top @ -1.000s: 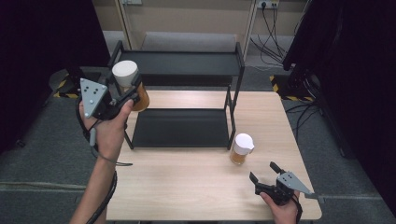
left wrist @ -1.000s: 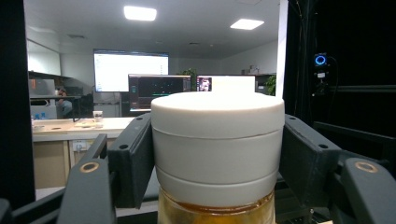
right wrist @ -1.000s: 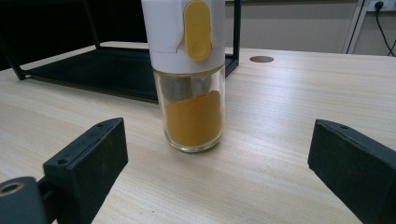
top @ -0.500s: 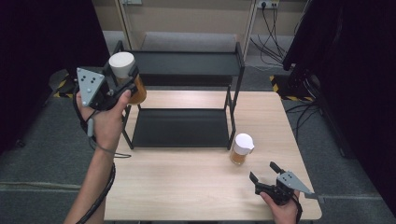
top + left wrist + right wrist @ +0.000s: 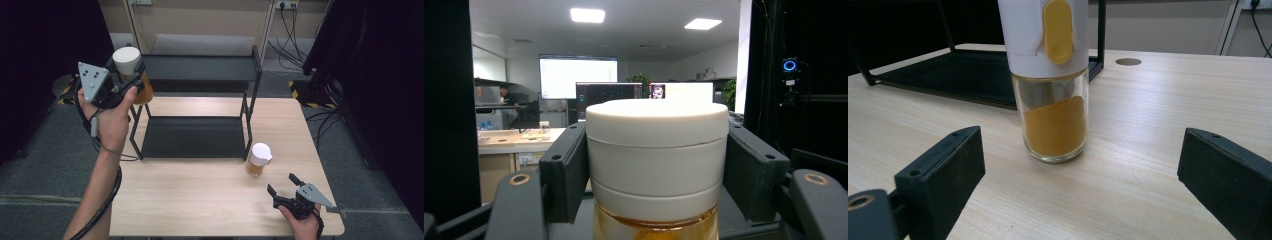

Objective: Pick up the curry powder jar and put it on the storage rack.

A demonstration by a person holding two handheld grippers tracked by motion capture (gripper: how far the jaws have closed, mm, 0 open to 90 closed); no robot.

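1. The left gripper (image 5: 131,82) is clamped on a jar with a white lid (image 5: 126,60) and an amber lower body. It holds the jar in the air at the left end of the black two-tier rack (image 5: 197,107), about level with the rack's top shelf (image 5: 200,67).

2. In the left gripper view, both black jaws press flat against the sides of the jar's lid (image 5: 656,150). The amber glass starts just below the jaws.

3. The held jar stands upright — its long axis runs vertically, lid up, crossways to the jaws' reach.

4. Judged step: a carry toward the rack, with the jar not yet set down. The next move likely calls for bringing it in over a shelf, lowering it level until the base rests, and only then letting the jaws part.

5. The right gripper (image 5: 284,189) rests low near the front edge of the wooden table (image 5: 200,200), jaws spread wide and holding nothing.

6. Just ahead of it, centred between its jaws but not touching them, stands a second jar (image 5: 1050,80) — clear glass, orange powder, white cap with a yellow tab facing the gripper. It too stands upright, beside the rack's front right leg.

7. Taking this jar would call for a short push forward, then a squeeze.
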